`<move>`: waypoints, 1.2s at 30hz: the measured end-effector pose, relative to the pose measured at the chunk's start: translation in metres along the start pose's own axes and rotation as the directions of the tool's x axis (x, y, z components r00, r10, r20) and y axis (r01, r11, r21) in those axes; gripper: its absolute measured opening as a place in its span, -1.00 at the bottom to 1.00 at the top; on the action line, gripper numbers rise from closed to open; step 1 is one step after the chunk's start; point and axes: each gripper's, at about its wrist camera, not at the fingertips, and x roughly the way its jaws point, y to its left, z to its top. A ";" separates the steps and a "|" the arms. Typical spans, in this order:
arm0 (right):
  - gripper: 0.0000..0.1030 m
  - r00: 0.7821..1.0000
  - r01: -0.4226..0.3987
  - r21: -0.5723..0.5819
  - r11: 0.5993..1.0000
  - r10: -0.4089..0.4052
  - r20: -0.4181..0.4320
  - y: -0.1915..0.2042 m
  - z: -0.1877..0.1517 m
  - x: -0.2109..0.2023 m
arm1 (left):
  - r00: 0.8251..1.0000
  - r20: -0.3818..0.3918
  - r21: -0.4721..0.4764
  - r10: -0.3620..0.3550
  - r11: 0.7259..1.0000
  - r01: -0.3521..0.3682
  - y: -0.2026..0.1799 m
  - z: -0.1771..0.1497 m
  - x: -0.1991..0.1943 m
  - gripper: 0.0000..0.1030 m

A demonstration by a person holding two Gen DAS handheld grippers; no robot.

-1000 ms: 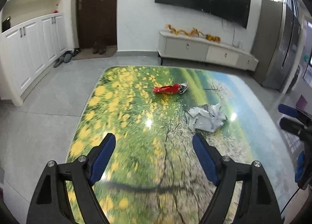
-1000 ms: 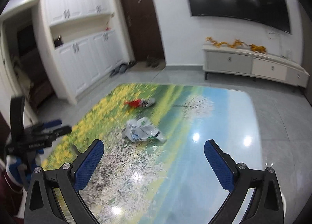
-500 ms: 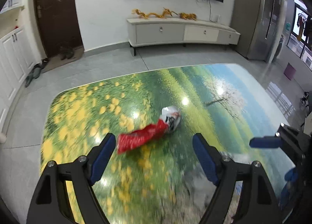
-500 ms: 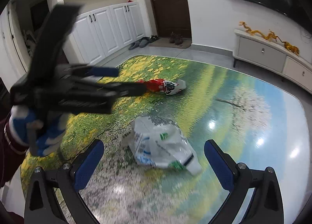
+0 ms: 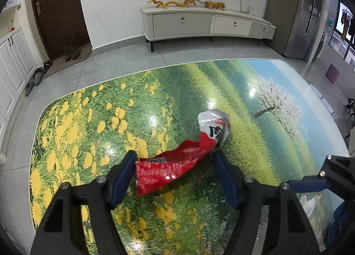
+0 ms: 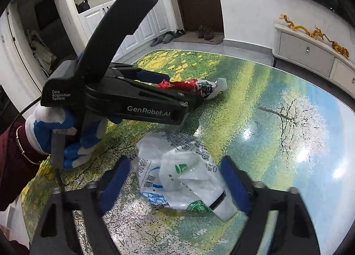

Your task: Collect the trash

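A crumpled red and white snack wrapper (image 5: 177, 161) lies on the meadow-print table (image 5: 88, 110). My left gripper (image 5: 175, 157) is low over it, with the wrapper between its blue pads. The jaws are closing and the pads sit at the wrapper's two ends, with no squeeze showing. A crumpled white plastic bag (image 6: 184, 179) lies nearer on the table (image 6: 288, 110). My right gripper (image 6: 175, 164) straddles the bag. Its jaws are closing too, blurred by motion, and the pads reach the bag's sides. In the right wrist view, the left gripper (image 6: 177, 86) is around the wrapper (image 6: 184, 84).
A gloved hand (image 6: 55, 135) with a dark red sleeve holds the left gripper. Beyond the table are a low white TV cabinet (image 5: 206, 24), a dark door (image 5: 57, 11) with shoes by it, white cupboards (image 6: 133, 22) and a grey fridge (image 5: 308, 11).
Both grippers came down and forward over the table. The wrapper now lies between the left fingers and the bag between the right fingers. Both pairs of jaws have narrowed.
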 end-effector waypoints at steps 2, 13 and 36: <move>0.31 1.000 -0.001 0.000 1.000 0.001 0.001 0.000 -0.001 -0.001 | 1.000 0.009 0.000 0.002 1.000 -0.002 -0.002 -0.001 -0.001 0.10; 0.17 1.000 0.000 -0.023 1.000 0.000 -0.005 0.003 -0.001 0.002 | 0.999 0.040 0.023 -0.006 1.000 0.005 -0.009 -0.013 -0.012 -0.88; -0.14 0.996 -0.084 0.012 0.996 0.084 -0.002 0.006 -0.029 -0.022 | 0.993 0.091 0.001 -0.071 0.997 0.071 -0.026 -0.006 -0.050 0.20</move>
